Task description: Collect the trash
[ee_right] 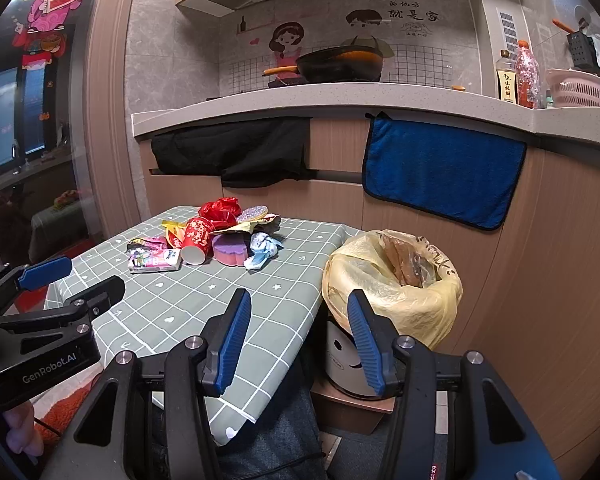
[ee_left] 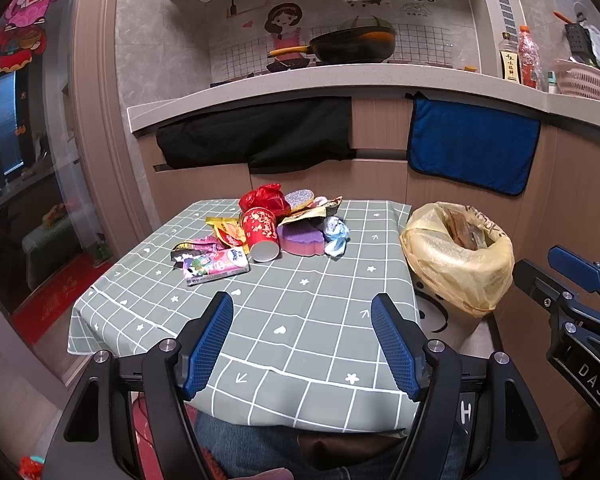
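A pile of trash lies at the far side of a small table with a grey-green checked cloth [ee_left: 300, 312] [ee_right: 172, 304]: a red paper cup [ee_left: 261, 233] [ee_right: 196, 240] on its side, a red plastic bag [ee_left: 265, 197], a purple and pink sponge [ee_left: 302, 239] [ee_right: 229, 251], a pink tissue pack [ee_left: 216, 266] [ee_right: 155, 261], a crumpled blue-white wrapper [ee_left: 336, 235] [ee_right: 263, 249] and snack wrappers. A bin lined with a yellow bag [ee_left: 458, 258] [ee_right: 392, 280] stands right of the table. My left gripper [ee_left: 302, 308] is open and empty over the table's near part. My right gripper [ee_right: 300, 304] is open and empty near the table's right edge.
A kitchen counter [ee_left: 340, 80] runs behind the table with a black pan [ee_left: 352, 46], bottles and a pink basket. A black cloth [ee_left: 260, 136] and a blue towel [ee_left: 472, 152] hang on the cabinet front. A glass door stands at the left.
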